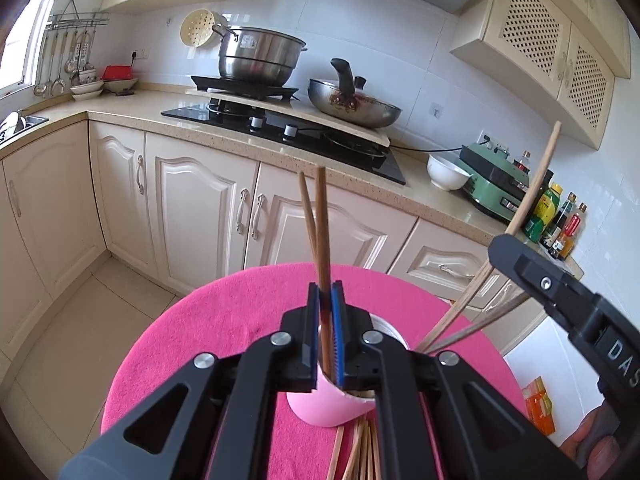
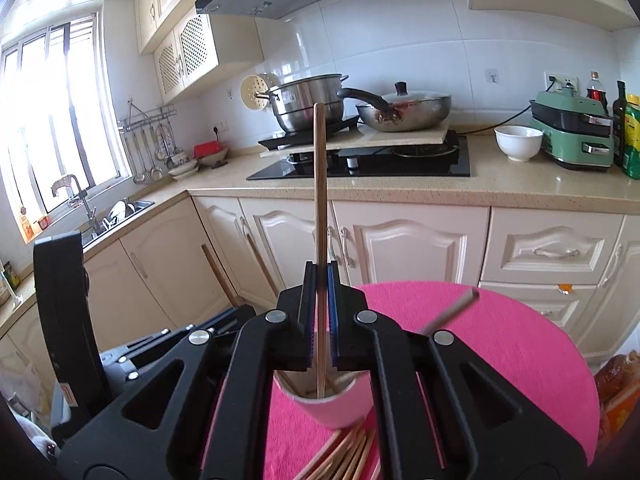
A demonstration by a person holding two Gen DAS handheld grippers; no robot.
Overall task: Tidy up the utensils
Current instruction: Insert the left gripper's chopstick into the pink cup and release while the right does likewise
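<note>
1. Left wrist view, far left: a window and a rack of hanging ladles (image 1: 60, 64) above the tabletop (image 1: 132, 100); bowls (image 1: 86, 88) are stacked beneath the rack; cream cabinet doors run below.
2. Middle of that view: a steel pot (image 1: 258, 56) sits on a small hob and a wok (image 1: 354, 104) on a board over the black stove (image 1: 288, 132); the left gripper (image 1: 326, 316) has its blue-padded fingers (image 1: 339, 336) clenched on two brown chopsticks (image 1: 320, 232), which rise upright and splay apart at the top; their lower ends reach into the pink cup (image 1: 332, 408); the cup stands on a round table under a pink cloth (image 1: 224, 320); loose chopsticks (image 1: 360, 456) lie on the cloth just in front of the cup.
3. Right of that view: two more sticks lean out of the cup toward the right; the right gripper (image 1: 504, 248) enters from the right edge, with one pale chopstick (image 1: 536, 184) slanting up from it; a white bowl (image 1: 448, 172), a green appliance (image 1: 496, 188) and bottles (image 1: 560, 220) stand behind.
4. Right wrist view, left side: the sink and tap (image 2: 80, 200) under the window; the left gripper's black body (image 2: 64, 320) is beside it.
5. Centre: the fingers (image 2: 308, 312) are clenched on the single chopstick (image 2: 319, 200), which stands upright with its lower end inside the cup (image 2: 332, 404); a grey-tipped stick (image 2: 452, 312) leans out to the right.
</note>
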